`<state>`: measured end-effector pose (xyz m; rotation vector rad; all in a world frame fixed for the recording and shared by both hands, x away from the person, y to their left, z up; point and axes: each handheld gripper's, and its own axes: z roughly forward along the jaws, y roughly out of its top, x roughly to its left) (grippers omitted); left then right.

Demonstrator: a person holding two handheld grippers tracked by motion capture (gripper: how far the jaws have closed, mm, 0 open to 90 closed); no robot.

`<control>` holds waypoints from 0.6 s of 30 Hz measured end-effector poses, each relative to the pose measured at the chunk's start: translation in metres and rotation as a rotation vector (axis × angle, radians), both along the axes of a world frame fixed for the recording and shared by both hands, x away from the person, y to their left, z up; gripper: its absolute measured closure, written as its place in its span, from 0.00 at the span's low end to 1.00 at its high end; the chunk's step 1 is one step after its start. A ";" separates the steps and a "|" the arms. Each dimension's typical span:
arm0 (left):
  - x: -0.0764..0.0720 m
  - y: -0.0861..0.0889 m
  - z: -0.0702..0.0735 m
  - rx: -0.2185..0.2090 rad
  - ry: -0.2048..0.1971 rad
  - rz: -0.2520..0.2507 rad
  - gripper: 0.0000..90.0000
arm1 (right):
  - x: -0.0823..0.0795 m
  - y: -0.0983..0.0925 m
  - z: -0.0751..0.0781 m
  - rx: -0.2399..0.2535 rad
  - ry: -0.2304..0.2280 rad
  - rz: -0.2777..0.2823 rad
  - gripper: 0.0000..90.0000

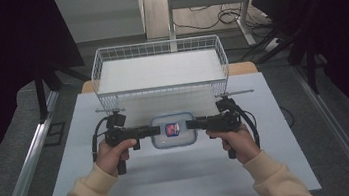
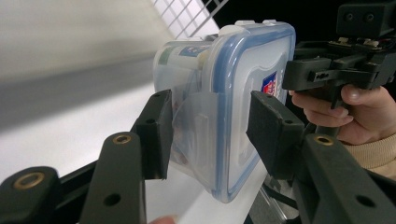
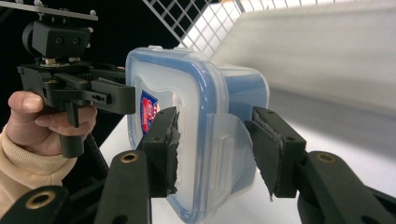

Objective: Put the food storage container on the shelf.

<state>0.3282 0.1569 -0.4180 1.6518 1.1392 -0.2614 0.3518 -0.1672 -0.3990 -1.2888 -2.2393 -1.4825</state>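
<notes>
I hold a clear plastic food container point(image 1: 173, 131) with a blue-rimmed snap lid between my two claws, above the white table top point(image 1: 182, 177). In the high view the container sits at the middle of the table, with the white wire basket point(image 1: 159, 69) at its 12 o'clock, just beyond it. My left gripper point(image 1: 147, 130) comes at the container from 9 o'clock and my right gripper point(image 1: 192, 124) from 3 o'clock, so the two face each other across it.

In the left gripper view my left gripper point(image 2: 210, 128) is pinching the container point(image 2: 224, 93) across its short end: one pad lies against the clear body, the other against the lid, with the side latch flap between them. The container stands on edge in this view, lid facing 3 o'clock, and a red and blue sticker point(image 2: 270, 85) shows on the lid. Something with a printed label lies inside, at 11 o'clock of the lid; I cannot tell what it is. My right hand point(image 2: 355, 112) and its gripper show at 2 o'clock.

In the right gripper view my right gripper point(image 3: 212, 144) is pinching the opposite end of the container point(image 3: 201, 102) the same way, pads pressed to lid and body around the latch flap. The sticker point(image 3: 149, 112) sits at 9 o'clock of the lid, and my left hand point(image 3: 37, 121) holds its gripper at 9 o'clock beyond. The basket's wire point(image 3: 187, 23) crosses at 12 o'clock.
</notes>
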 end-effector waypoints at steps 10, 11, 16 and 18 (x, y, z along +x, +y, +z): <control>0.025 0.005 0.049 0.000 -0.073 0.005 0.58 | 0.023 0.005 0.049 0.002 -0.083 0.000 0.58; 0.027 0.006 0.055 0.005 -0.082 0.002 0.58 | 0.025 0.006 0.055 0.001 -0.087 0.002 0.58; 0.042 0.009 0.077 0.001 -0.103 0.001 0.58 | 0.038 0.009 0.079 0.002 -0.118 0.000 0.58; 0.049 0.011 0.084 0.005 -0.109 -0.003 0.58 | 0.045 0.011 0.087 0.003 -0.129 -0.003 0.58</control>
